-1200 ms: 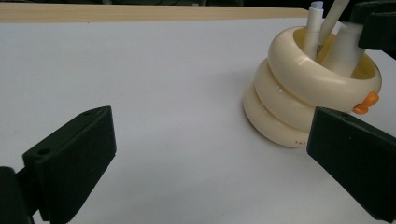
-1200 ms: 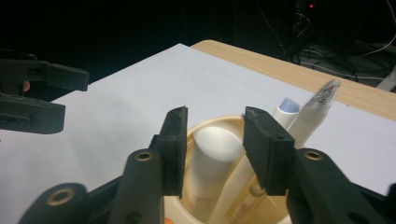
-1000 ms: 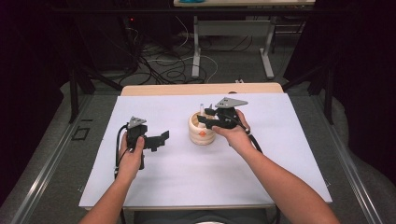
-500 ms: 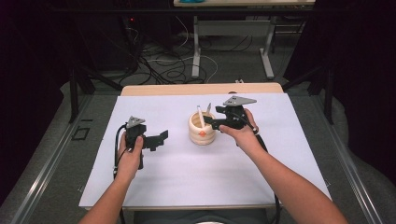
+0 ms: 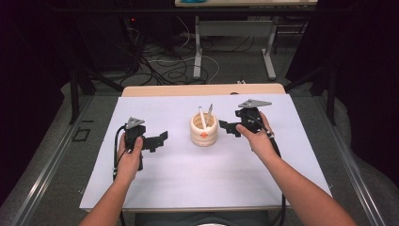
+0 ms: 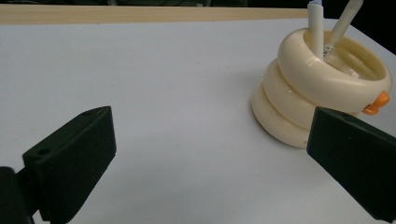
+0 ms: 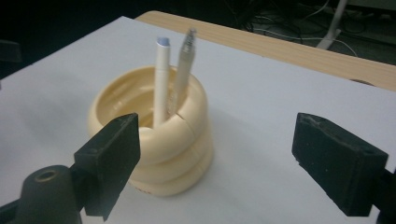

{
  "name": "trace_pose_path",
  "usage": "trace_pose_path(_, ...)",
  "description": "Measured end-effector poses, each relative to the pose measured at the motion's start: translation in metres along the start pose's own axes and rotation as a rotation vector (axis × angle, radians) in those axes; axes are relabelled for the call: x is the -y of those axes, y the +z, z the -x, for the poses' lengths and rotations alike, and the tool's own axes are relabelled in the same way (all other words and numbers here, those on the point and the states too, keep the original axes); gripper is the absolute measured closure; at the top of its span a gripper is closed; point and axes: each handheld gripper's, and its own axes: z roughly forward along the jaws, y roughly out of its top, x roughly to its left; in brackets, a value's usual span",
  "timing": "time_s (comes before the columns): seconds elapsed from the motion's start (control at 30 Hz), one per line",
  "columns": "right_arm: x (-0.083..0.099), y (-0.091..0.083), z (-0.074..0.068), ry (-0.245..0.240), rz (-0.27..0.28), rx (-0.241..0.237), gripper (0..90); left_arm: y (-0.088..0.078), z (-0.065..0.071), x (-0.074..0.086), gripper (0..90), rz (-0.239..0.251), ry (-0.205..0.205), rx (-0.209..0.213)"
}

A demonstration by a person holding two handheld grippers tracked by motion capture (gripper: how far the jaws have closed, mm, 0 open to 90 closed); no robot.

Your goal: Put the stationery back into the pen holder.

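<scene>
A cream ringed holder (image 5: 203, 130) with an orange tab stands mid-table, with two pens (image 5: 205, 115) leaning in it. The holder (image 7: 154, 140) and both pens (image 7: 173, 79) show close in the right gripper view. My right gripper (image 5: 225, 127) sits just right of the holder; its jaws have just been opening and now stand wide apart with nothing between them. To the holder's left, my left gripper (image 5: 160, 140) hovers open and empty. In the left gripper view the holder (image 6: 317, 88) lies ahead on the right.
A white sheet (image 5: 179, 174) covers the table, whose wooden edge (image 5: 202, 90) shows at the back. Cables (image 5: 164, 70) and desk legs (image 5: 197, 47) lie on the dark floor beyond.
My right gripper has drawn back to the right, away from the holder, and its jaws have spread. A second pen now stands in the holder. The left gripper has stayed put.
</scene>
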Motion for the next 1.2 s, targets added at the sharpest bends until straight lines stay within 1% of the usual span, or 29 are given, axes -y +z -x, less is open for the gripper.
trace_pose_path(0.07,0.003,-0.003,0.005,-0.007,-0.004,0.023,15.4,0.0,-0.001,0.0,1.3,-0.001,-0.002,-0.003)
trace_pose_path(0.13,0.007,-0.005,0.008,-0.024,-0.011,0.049,15.4,0.0,-0.001,0.0,1.3,-0.008,-0.004,-0.003)
trace_pose_path(0.23,0.014,-0.009,0.014,-0.023,-0.026,0.076,15.0,0.0,-0.002,0.001,1.3,-0.011,-0.002,-0.009)
trace_pose_path(0.3,0.019,-0.011,0.017,-0.01,-0.031,0.087,14.4,-0.001,-0.004,0.001,1.3,-0.017,-0.004,-0.009)
trace_pose_path(0.37,0.024,-0.012,0.022,-0.01,-0.041,0.111,14.3,-0.001,-0.005,0.001,1.3,-0.017,-0.005,-0.014)
trace_pose_path(0.43,0.028,-0.014,0.027,0.008,-0.044,0.126,13.6,0.0,-0.005,0.001,1.3,-0.01,-0.007,-0.018)
trace_pose_path(0.5,0.033,-0.017,0.031,0.029,-0.052,0.137,13.5,0.0,-0.007,0.001,1.3,-0.022,-0.007,-0.019)
trace_pose_path(0.57,0.037,-0.019,0.035,0.041,-0.06,0.143,13.5,0.0,-0.008,0.002,1.3,-0.021,-0.01,-0.02)
trace_pose_path(0.7,0.044,-0.023,0.041,0.073,-0.069,0.171,13.0,0.0,-0.009,0.002,1.3,-0.027,-0.012,-0.02)
trace_pose_path(0.87,0.053,-0.027,0.047,0.113,-0.068,0.19,11.3,0.0,-0.011,0.003,1.3,-0.035,-0.01,-0.026)
trace_pose_path(0.97,0.059,-0.03,0.051,0.108,-0.066,0.207,10.6,0.001,-0.012,0.004,1.3,-0.03,-0.021,-0.029)
trace_pose_path(1.0,0.061,-0.031,0.052,0.118,-0.074,0.21,10.5,0.0,-0.013,0.004,1.3,-0.033,-0.023,-0.027)
trace_pose_path(1.03,0.063,-0.032,0.054,0.109,-0.074,0.212,10.3,0.001,-0.013,0.004,1.3,-0.03,-0.021,-0.032)
trace_pose_path(1.13,0.068,-0.035,0.059,0.118,-0.064,0.231,9.5,0.001,-0.014,0.004,1.3,-0.032,-0.025,-0.034)
trace_pose_path(1.2,0.071,-0.037,0.061,0.132,-0.06,0.234,9.4,0.001,-0.015,0.005,1.3,-0.034,-0.024,-0.033)
